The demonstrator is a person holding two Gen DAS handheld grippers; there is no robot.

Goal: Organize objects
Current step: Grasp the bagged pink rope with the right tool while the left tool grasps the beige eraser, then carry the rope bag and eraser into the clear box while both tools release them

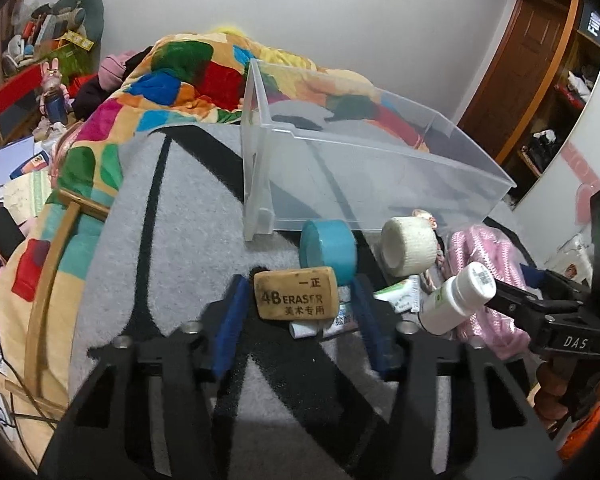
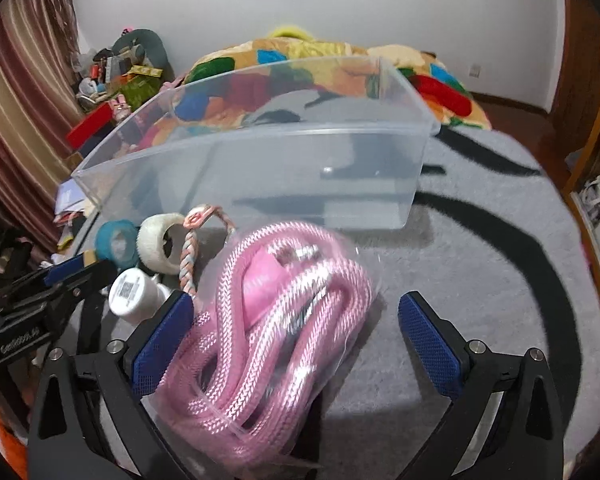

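A clear plastic bin (image 1: 380, 176) (image 2: 260, 168) stands empty on the grey rug. My left gripper (image 1: 298, 300) is open with a tan eraser (image 1: 296, 293) between its blue pads, not clamped. Behind it stand a blue tape roll (image 1: 327, 248) and a white tape roll (image 1: 409, 245). A white pill bottle (image 1: 458, 298) (image 2: 134, 294) lies to the right. My right gripper (image 2: 296, 328) is open around a bagged pink rope (image 2: 268, 320); its left pad touches the bag. The right gripper's body (image 1: 556, 320) shows at the left wrist view's right edge.
A small white tube and paper packets (image 1: 400, 298) lie by the eraser. A braided cord (image 2: 190, 256) lies by the white roll. A colourful quilt (image 1: 172, 80) is heaped behind the bin. Cluttered shelves (image 1: 40, 48) are at far left, a wooden door (image 1: 528, 60) at right.
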